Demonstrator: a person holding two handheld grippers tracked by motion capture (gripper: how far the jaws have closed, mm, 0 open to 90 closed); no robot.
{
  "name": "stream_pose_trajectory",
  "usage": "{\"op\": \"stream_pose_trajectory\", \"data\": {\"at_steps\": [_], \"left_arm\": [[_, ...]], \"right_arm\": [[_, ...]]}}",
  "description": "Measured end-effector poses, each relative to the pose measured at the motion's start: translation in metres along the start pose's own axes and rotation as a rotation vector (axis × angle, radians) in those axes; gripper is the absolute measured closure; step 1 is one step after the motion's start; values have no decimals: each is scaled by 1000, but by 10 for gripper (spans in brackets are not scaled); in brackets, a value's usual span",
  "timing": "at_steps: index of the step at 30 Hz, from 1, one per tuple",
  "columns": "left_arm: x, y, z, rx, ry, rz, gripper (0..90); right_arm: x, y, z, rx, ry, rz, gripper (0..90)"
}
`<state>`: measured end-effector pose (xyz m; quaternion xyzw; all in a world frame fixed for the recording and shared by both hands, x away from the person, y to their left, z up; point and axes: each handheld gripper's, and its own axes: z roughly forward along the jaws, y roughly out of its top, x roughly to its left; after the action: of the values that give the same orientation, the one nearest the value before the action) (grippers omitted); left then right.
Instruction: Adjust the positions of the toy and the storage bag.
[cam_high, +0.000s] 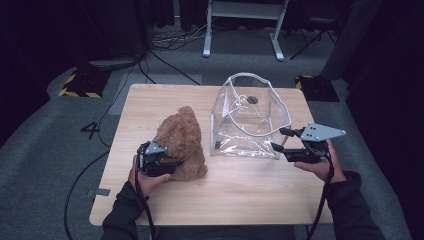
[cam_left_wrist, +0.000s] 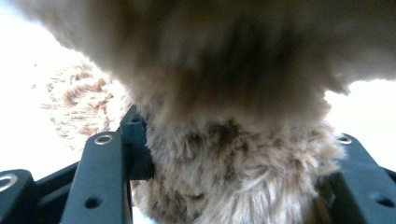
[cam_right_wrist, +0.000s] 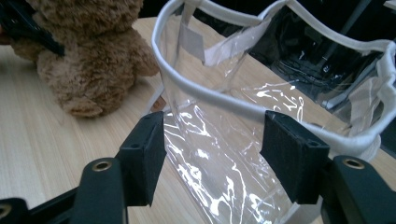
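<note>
Jaws of left gripper (cam_high: 167, 162) clamp the teddy bear (cam_high: 181, 142), lower left; right gripper (cam_high: 285, 141) jaws apart beside the clear bag (cam_high: 248, 117), likely to steady it for loading.

This looks like a lab or recording studio. Black curtains (cam_high: 45, 30) ring a grey carpeted floor (cam_high: 45, 150). Cables (cam_high: 172, 37) and hazard-striped floor plates (cam_high: 80, 85) sit beyond the wooden bench (cam_high: 240, 185).

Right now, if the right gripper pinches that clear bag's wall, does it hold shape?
Probably not: the clear bag has thin, wrinkled, glossy film, so likely floppy and slippery. Its white rim already sags unevenly. Looks light, so it may slide on the table.
</note>
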<state>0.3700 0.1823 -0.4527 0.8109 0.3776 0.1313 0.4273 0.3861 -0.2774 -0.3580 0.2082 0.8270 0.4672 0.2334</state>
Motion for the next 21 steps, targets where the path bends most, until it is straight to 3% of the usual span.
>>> {"op": "stream_pose_trajectory", "data": {"at_steps": [10,17,21], "left_arm": [[0,0,0,1,-1,-1,439],[0,0,1,-1,-3,1,439],[0,0,1,-1,-2,2,439]], "right_arm": [[7,19,10,-13,19,-25,402],[11,32,42,12,61,-27,403],[17,39,45,11,64,-54,403]]}}
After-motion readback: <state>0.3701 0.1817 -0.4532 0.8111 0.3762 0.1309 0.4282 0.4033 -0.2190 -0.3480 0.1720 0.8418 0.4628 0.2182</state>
